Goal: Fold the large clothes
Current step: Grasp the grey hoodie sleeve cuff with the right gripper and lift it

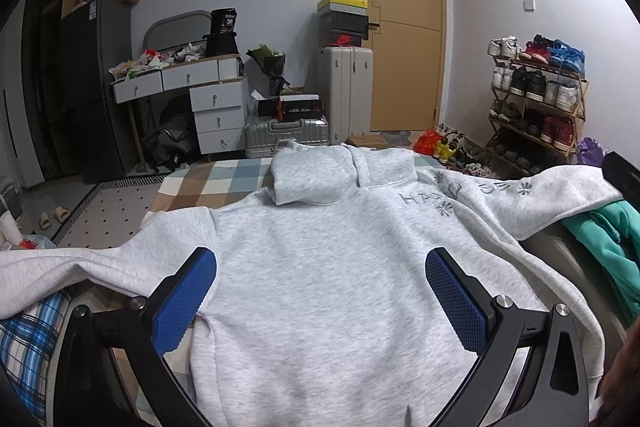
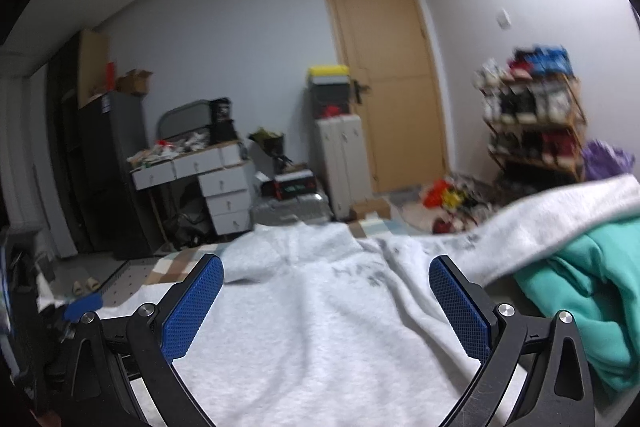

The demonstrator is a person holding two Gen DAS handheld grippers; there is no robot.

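grey hoodie [image 1: 320, 267] flat on bed | both jaws wide apart, empty | I'd pinch sleeve [image 1: 532, 199] near the cuff, fold inward

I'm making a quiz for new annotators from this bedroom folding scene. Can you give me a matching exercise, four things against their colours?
Things:
1. hoodie spread on the bed
2. garment beside the hoodie's sleeve
3. door
4. left gripper pads

Colours:
A. wood tan
B. blue
C. light grey
D. teal green

Pairs: 1-C, 2-D, 3-A, 4-B
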